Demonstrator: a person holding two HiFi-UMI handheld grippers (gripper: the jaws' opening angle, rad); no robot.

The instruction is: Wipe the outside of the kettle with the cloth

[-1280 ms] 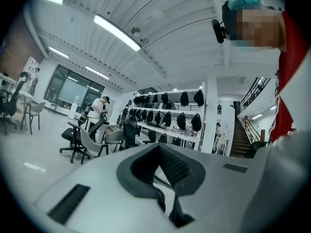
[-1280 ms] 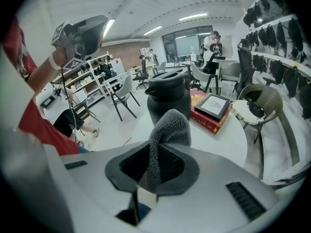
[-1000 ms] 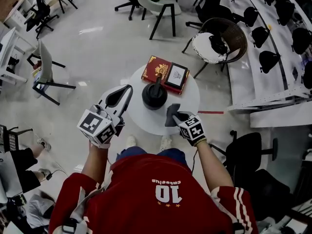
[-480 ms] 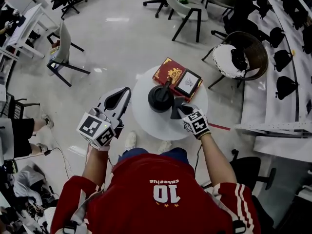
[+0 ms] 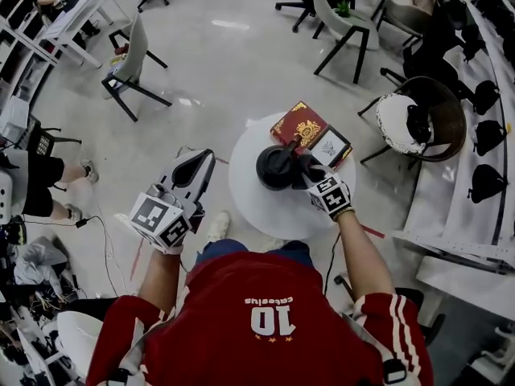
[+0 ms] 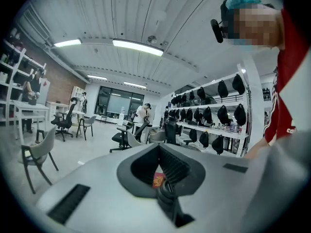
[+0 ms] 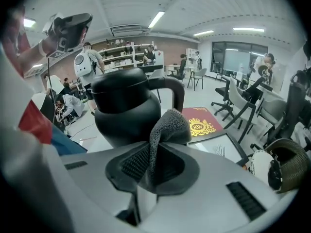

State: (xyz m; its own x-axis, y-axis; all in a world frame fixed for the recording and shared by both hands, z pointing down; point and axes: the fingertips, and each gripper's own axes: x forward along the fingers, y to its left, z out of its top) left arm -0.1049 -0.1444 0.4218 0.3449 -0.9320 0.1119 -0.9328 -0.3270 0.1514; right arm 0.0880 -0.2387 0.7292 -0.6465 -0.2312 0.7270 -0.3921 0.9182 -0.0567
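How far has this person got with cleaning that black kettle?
Done: the cloth is picked up and clamped in the right gripper's jaws. In hand: the cloth is right at the kettle's side, near the handle; I cannot tell if it touches. Left: no wiped patch shows, so the wipe round the body seems yet to do. The left gripper hangs off the table, shut and empty.

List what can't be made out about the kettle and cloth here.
Whether the cloth touches the kettle: head view, right gripper covers the spot.
Far side of the kettle: right gripper view, its own body hides it.
Drawing in the picture frame: head view, too small.
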